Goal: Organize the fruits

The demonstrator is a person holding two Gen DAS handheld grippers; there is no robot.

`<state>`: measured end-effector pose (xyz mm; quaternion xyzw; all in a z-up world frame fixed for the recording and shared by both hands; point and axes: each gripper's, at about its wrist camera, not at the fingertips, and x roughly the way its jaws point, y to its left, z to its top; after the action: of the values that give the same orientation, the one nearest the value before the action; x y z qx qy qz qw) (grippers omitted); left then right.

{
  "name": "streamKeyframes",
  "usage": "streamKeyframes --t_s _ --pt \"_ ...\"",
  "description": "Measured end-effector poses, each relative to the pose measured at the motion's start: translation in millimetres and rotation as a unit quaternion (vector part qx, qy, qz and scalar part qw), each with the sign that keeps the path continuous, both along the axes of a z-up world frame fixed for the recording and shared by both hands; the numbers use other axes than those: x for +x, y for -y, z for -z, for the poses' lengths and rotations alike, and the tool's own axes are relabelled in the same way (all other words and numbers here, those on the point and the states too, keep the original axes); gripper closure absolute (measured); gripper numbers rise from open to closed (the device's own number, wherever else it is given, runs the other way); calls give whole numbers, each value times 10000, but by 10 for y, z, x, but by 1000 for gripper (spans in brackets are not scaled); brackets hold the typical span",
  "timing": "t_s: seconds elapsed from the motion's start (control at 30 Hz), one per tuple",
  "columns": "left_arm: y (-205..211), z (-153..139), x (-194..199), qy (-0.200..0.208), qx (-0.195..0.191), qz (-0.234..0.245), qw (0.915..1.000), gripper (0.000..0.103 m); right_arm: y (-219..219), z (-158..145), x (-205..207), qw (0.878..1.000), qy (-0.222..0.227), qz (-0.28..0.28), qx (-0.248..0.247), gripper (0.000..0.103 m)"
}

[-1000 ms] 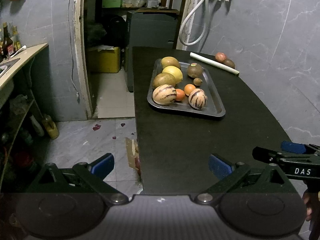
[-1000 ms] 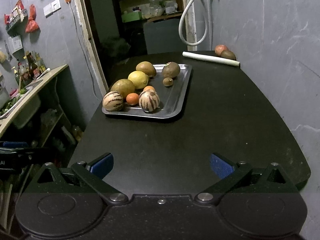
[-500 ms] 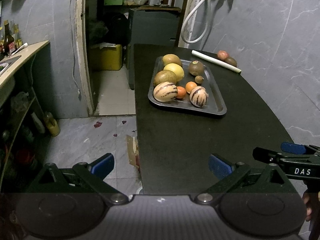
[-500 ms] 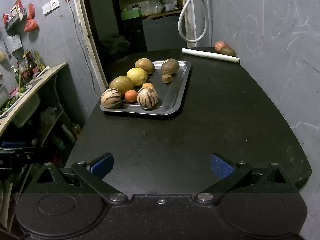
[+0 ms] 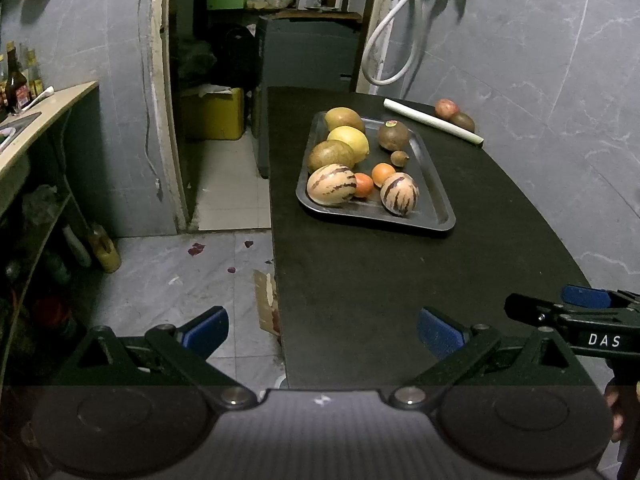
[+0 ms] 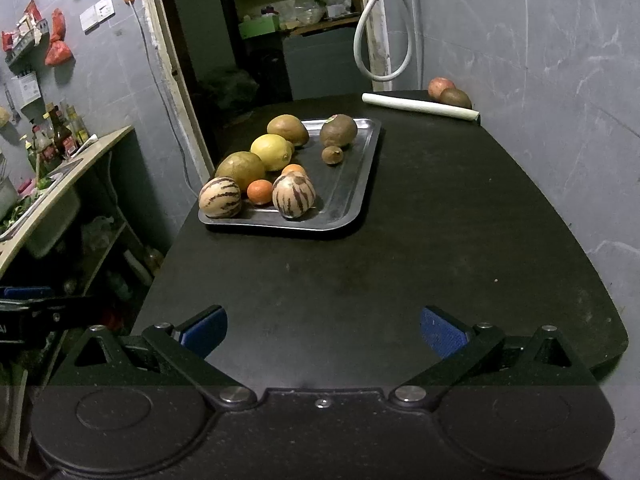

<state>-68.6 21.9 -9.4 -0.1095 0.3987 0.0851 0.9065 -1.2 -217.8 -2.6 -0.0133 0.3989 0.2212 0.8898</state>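
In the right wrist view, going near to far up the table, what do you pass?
Right claw → striped melon at the tray's near end → small brown fruit → white roll → red fruit at the far corner.

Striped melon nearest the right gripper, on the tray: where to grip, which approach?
Likely across the widest middle of the near striped melon, coming from above and the near side. It stands egg-like, narrow end up, so a grip near the top could slip. An orange sits close on its left; its right side faces bare tray. The right gripper is open.
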Motion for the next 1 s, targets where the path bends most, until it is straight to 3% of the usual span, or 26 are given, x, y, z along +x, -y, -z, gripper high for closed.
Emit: streamKeyframes --t_s 0.23,0.43,1.0 --pt "-9 7 19 -29 28 22 10000 1 -20 8 5 10000 -20 -10 -13 1" --pt "69 19 91 -249 719 -35 9971 1 -57 15 31 10000 -34 -14 -26 1" --pt "9 13 167 -290 695 24 9972 1 -98 53 128 9999 -117 16 -42 1"
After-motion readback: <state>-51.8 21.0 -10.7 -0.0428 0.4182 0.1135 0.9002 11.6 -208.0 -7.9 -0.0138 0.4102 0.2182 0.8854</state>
